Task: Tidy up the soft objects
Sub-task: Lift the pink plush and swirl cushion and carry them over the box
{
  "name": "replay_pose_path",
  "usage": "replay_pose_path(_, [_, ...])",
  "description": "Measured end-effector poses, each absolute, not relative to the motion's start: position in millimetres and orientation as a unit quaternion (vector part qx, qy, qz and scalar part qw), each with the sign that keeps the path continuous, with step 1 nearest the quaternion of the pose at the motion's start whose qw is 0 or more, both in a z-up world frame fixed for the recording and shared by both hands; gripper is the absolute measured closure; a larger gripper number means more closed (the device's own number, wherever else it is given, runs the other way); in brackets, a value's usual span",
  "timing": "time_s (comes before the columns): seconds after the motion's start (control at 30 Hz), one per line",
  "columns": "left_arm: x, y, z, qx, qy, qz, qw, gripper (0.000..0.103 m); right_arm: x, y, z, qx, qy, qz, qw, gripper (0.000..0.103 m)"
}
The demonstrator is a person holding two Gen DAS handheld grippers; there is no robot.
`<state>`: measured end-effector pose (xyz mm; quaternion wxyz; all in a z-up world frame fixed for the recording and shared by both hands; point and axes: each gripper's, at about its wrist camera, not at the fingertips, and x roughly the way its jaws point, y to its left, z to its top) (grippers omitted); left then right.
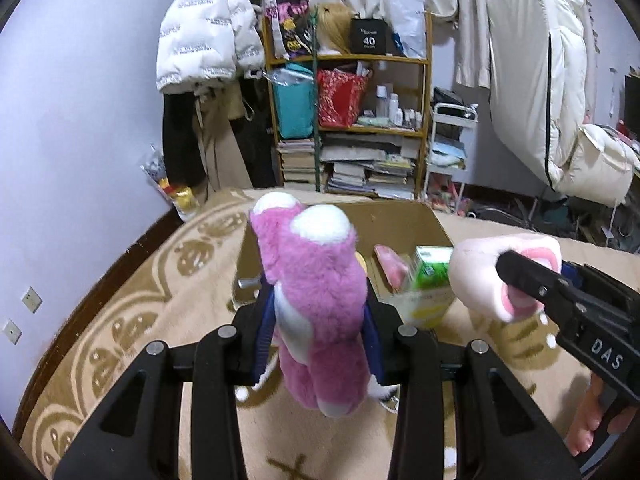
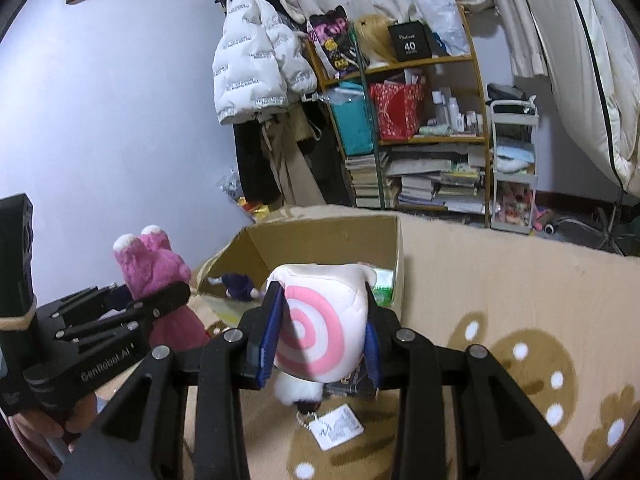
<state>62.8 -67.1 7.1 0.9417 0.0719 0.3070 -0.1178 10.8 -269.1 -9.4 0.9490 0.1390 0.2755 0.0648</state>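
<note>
My left gripper (image 1: 320,324) is shut on a pink and white plush bear (image 1: 316,300), held above the patterned rug in front of an open cardboard box (image 1: 400,220). My right gripper (image 2: 320,336) is shut on a white plush with pink rings (image 2: 320,320), just before the box (image 2: 328,240). The ringed plush (image 1: 504,276) and right gripper (image 1: 520,276) show at the right of the left wrist view. The bear (image 2: 152,268) and left gripper (image 2: 140,300) show at the left of the right wrist view. A dark plush (image 2: 238,286) lies inside the box.
A green carton (image 1: 430,272) and a pink item (image 1: 390,266) are in the box. A white tag (image 2: 338,426) dangles under the ringed plush. Behind stand a cluttered wooden shelf (image 1: 348,120), hanging coats (image 1: 208,28) and a white trolley (image 2: 514,168). The wall (image 1: 80,120) is left.
</note>
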Motion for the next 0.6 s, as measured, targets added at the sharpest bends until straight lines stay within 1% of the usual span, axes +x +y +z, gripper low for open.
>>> replay_pose_path(0.23, [85.6, -71.1, 14.4, 0.081, 0.278, -0.111, 0.951, 0.066, 23.6, -266.0, -10.5, 0.124, 0.262, 0.067, 0.955, 0.065])
replay_pose_path(0.33, [92.7, -76.0, 15.0, 0.095, 0.269, -0.108, 0.952, 0.066, 29.4, -265.2, -12.3, 0.121, 0.268, 0.070, 0.953, 0.064])
replay_pose_path(0.6, [107.0, -77.6, 14.0, 0.091, 0.264, -0.102, 0.955, 0.066, 48.4, -268.0, -16.3, 0.123, 0.279, 0.076, 0.949, 0.064])
